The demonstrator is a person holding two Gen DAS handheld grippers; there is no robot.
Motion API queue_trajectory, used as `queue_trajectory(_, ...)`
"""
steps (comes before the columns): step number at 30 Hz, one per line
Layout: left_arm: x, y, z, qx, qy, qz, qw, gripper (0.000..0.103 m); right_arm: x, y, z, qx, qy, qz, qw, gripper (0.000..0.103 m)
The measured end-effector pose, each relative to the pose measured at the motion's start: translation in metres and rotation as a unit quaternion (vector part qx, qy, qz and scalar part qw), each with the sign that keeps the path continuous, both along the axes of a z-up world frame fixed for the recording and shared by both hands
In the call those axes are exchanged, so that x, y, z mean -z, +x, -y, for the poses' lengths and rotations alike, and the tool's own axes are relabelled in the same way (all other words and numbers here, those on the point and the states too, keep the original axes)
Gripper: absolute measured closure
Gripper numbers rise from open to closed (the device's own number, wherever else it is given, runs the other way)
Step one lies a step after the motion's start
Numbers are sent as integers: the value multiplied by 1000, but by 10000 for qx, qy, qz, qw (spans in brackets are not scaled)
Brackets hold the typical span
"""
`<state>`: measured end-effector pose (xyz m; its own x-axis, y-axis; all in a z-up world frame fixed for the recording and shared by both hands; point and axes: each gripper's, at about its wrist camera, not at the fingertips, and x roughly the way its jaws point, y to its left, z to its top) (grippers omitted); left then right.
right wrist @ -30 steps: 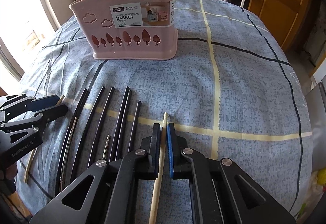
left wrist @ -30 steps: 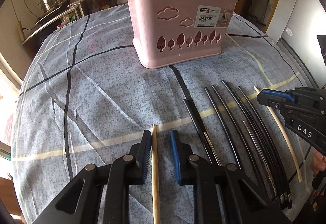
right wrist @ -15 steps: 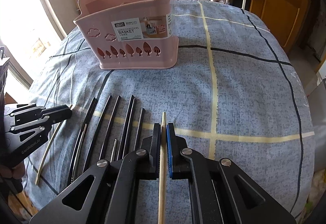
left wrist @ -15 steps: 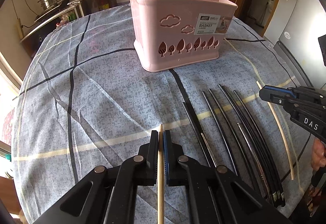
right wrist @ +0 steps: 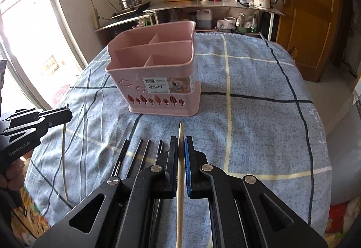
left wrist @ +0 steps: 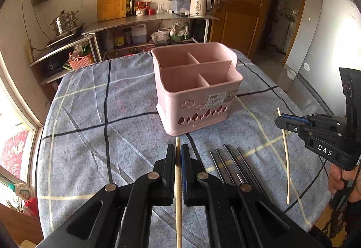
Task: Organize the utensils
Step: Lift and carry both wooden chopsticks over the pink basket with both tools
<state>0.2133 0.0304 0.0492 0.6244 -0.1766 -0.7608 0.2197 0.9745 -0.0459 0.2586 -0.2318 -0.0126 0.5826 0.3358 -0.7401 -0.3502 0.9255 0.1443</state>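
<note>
Left wrist, chopstick [left wrist: 178, 180] pinched (lengthwise) in claw [left wrist: 178, 150]

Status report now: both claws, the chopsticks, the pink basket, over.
Left claw shut on wooden chopstick. Right claw shut on second wooden chopstick. Pink basket ahead, compartments look empty. Black chopsticks on cloth; path clear.

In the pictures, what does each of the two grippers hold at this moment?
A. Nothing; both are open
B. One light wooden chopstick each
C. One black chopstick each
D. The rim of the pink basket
B: the left gripper is shut on a light wooden chopstick, and the right gripper is shut on another light wooden chopstick; the black chopsticks lie on the table, and the pink basket stands apart.
</note>
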Motion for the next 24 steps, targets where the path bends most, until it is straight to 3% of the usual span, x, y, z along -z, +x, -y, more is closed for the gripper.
queue_trajectory(13,-47,0,-11,-162,-122,512,9985,99,-56,-4,16,87,350,871,9955,98)
queue_trajectory(24,-46,-22,-11,-129,-128,464,9988,99,-55,-23,21,46,170,877,9960,98)
